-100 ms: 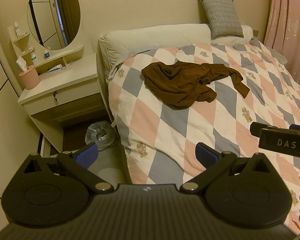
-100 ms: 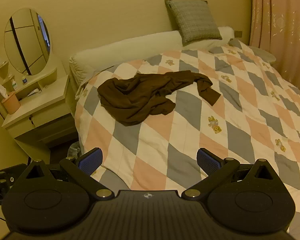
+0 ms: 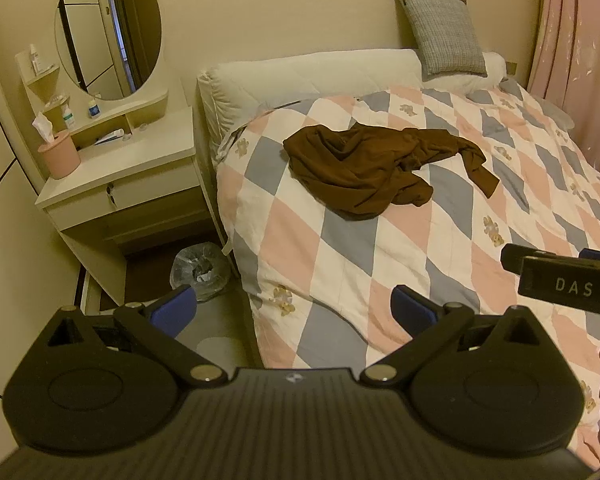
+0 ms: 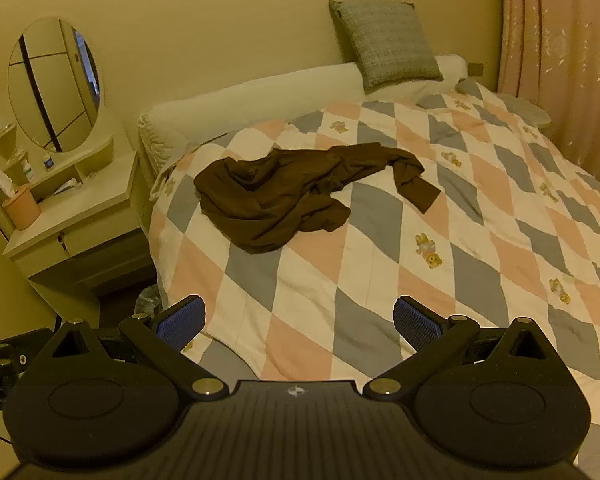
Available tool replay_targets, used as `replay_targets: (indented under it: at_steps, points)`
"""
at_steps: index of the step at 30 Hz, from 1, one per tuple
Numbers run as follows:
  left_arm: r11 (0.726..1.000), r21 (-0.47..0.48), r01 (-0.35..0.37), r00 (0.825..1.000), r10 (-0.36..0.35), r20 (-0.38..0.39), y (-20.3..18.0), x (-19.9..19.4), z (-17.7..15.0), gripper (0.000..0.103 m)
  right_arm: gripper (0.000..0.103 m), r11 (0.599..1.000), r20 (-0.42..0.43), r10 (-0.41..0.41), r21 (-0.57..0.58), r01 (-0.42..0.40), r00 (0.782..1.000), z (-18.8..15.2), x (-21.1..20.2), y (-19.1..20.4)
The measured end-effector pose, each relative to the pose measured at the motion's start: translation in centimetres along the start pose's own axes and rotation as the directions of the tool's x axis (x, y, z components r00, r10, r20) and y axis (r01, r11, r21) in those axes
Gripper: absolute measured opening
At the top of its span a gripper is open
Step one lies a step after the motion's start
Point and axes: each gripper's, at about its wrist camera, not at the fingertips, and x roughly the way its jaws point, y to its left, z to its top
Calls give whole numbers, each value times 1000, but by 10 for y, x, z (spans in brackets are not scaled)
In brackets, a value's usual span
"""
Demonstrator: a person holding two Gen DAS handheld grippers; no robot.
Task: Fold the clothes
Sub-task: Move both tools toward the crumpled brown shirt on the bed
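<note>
A crumpled dark brown long-sleeved garment [image 3: 375, 168] [image 4: 288, 196] lies on the bed's checked quilt [image 3: 339, 256] [image 4: 379, 264], one sleeve trailing to the right. My left gripper [image 3: 294, 308] hovers over the near left corner of the bed, open, nothing between its blue pads, well short of the garment. My right gripper [image 4: 298, 320] is open too, empty, above the quilt's near edge and also far from the garment. The body of the right gripper shows at the right edge of the left wrist view.
A white dressing table [image 3: 116, 172] with an oval mirror, a pink tissue holder [image 3: 58, 156] and small bottles stands left of the bed. A lined waste bin [image 3: 200, 270] sits on the floor under it. A grey cushion [image 4: 383, 42] leans at the headboard; pink curtains [image 4: 559, 60] hang at right.
</note>
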Motion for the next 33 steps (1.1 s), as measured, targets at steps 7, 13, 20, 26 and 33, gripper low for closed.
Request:
replay_targets:
  at_steps: [7,13,20,26,33]
  points:
    - [1000,-1,8,1000,-8,-2,3,-4,8,102,103,1000,0,-6,4,6,1000,0,-3,1]
    - [1000,-1,15,1000,-15,-2,6,-6,1,102,103,1000,0,-11,10,11,1000,-2,-6,-1]
    - [1000,7,27,999,-27,-21,3,2,4,102,103,999,-2,-22,25,22,1000,5,-4,-8]
    - [998,17,52,997,-51,-57,1,14,5,102,103,999,7,-27,36,27,1000,7,1,-15]
    - [995,19,96,993,-95,-72,4,36,12,102,103,997,-24,-8,73,10,1000,12,20,-25]
